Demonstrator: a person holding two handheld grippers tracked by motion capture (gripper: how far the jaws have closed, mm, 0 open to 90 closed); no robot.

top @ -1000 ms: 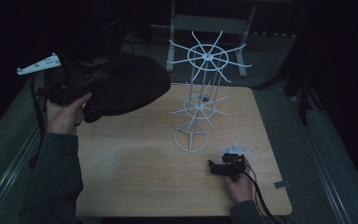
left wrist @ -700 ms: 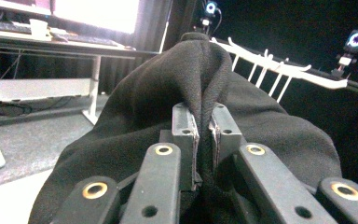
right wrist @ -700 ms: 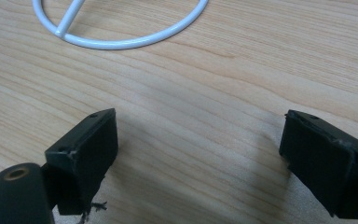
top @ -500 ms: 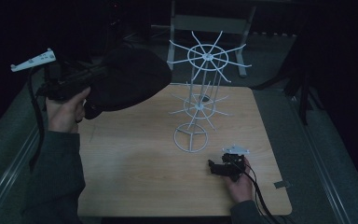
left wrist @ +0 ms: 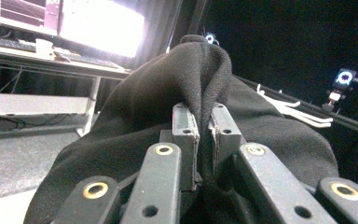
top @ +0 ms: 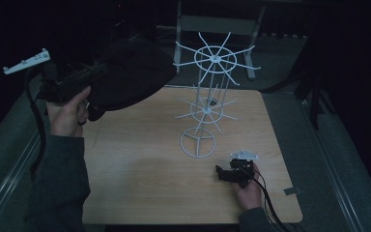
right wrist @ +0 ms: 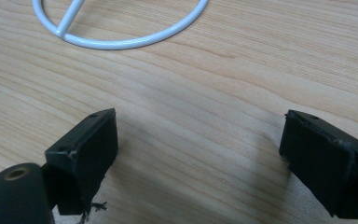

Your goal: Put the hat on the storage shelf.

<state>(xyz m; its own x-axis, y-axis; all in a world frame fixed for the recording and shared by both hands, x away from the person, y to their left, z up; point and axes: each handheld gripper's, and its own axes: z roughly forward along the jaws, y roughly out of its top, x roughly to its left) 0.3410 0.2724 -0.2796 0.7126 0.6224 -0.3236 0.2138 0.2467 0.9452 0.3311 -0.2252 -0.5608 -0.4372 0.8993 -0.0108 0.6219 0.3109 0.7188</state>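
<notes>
A black knitted hat [top: 130,77] hangs in the air over the table's far left corner, held up by my left gripper [top: 94,72]. In the left gripper view the jaws are shut on a fold of the hat [left wrist: 205,79], my left gripper [left wrist: 204,126] pinching the fabric. A white wire display stand [top: 207,96] with two spoked tiers rises from a ring base [top: 198,142] at the table's middle. My right gripper [top: 223,174] rests low on the table near the front right, open, with bare wood between its jaws [right wrist: 200,144]. The stand's ring base [right wrist: 121,42] lies just ahead of it.
The wooden table [top: 140,183] has grey surfaces on both sides. A grey metal frame [top: 222,24] stands behind the table. A bright screen [left wrist: 98,23] and a desk show far behind the hat.
My left gripper has carried the hat upward and to the right, closer to the stand's top tier. The right gripper has stayed still.
</notes>
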